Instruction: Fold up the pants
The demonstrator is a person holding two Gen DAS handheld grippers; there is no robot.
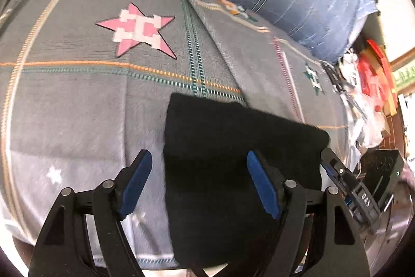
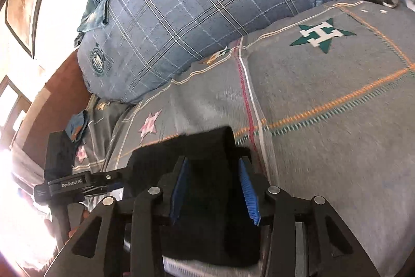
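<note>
Lying on bed (image 1: pixel 77 108): folded black pants (image 1: pixel 233 147)
Left hand-held gripper (image 1: pixel 199 183): jaws apart, empty
Right hand-held gripper (image 2: pixel 214 188): jaws apart, empty

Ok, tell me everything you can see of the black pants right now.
The black pants are folded into a compact, thick rectangle of dark, soft-looking fabric, lying flat near the front edge of the grey blanket. The right gripper straddles the bundle with jaws apart; the left gripper is open at its left edge. Neither visibly clamps it.
</note>
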